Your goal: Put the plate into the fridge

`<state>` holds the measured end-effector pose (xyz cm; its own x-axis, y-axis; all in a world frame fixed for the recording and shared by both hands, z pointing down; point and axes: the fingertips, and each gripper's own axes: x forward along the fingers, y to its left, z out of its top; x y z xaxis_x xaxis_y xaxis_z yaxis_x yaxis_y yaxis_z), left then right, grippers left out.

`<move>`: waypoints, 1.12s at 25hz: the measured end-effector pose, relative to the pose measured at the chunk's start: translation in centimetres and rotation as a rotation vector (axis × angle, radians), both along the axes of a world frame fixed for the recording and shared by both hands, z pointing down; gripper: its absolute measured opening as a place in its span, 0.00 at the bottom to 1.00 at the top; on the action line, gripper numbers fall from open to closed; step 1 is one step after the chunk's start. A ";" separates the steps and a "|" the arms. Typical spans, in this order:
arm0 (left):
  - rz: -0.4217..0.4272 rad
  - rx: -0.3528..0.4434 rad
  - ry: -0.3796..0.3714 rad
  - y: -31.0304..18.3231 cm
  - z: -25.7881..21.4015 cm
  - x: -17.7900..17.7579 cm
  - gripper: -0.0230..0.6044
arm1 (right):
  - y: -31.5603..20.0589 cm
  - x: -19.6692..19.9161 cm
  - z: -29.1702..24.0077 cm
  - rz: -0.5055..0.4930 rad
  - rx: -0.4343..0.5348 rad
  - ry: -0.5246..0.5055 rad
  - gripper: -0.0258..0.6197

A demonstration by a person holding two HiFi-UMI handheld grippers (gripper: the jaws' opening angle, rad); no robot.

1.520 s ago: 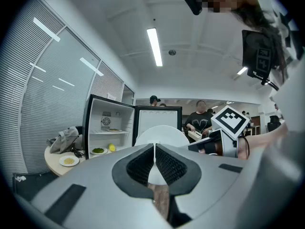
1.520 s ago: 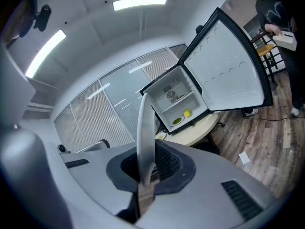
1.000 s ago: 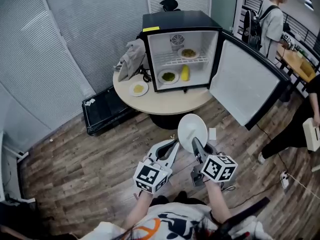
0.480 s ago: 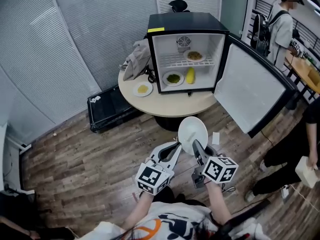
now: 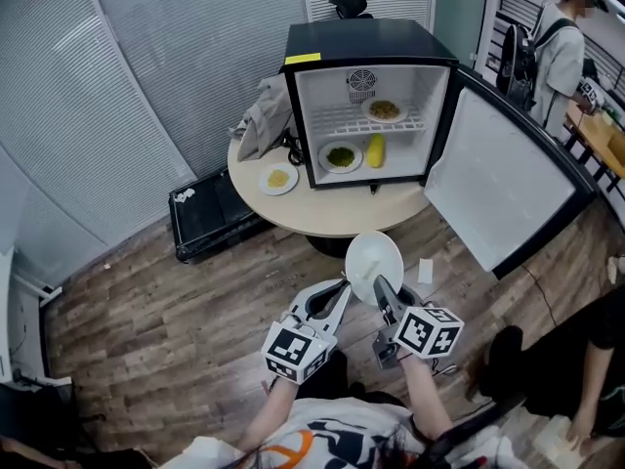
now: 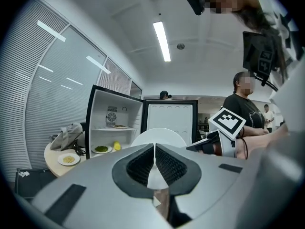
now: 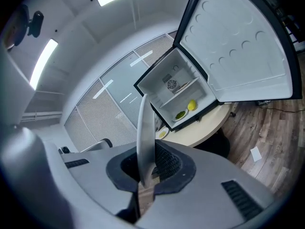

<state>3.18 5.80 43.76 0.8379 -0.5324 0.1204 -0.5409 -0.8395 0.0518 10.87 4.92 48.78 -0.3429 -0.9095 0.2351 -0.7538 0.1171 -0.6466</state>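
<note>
A white empty plate is held upright by its lower rim in my right gripper, which is shut on it, above the wooden floor in front of the table. In the right gripper view the plate stands edge-on between the pads. My left gripper hovers just left of the plate, shut with nothing in it; its pads meet. The black fridge stands on the round table with its door swung open to the right.
Inside the fridge are a food plate on the shelf, a plate of greens and a yellow item below. Another food plate and a grey cloth lie on the table. A black case lies on the floor. People stand at right.
The plate stays in my right gripper and both grippers keep their pose. The head view has shifted a little. A person in black at right has moved toward the lower right corner.
</note>
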 end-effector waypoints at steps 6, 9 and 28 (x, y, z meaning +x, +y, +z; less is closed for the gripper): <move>0.041 0.000 0.005 -4.2 0.0 0.0 0.07 | -4.2 0.1 0.3 0.025 -0.018 -0.018 0.07; 0.048 0.005 -0.010 -6.9 0.1 -0.3 0.07 | -6.7 -0.4 0.7 0.033 -0.033 -0.027 0.07; 0.126 0.003 0.025 -19.6 -0.2 -3.8 0.07 | -18.1 -3.2 0.5 0.134 -0.047 -0.037 0.07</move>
<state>-0.63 -13.75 43.55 0.9007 -0.4234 0.0975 -0.4300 -0.9007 0.0612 7.66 -13.17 49.28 -0.2288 -0.9358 0.2681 -0.7361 -0.0139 -0.6767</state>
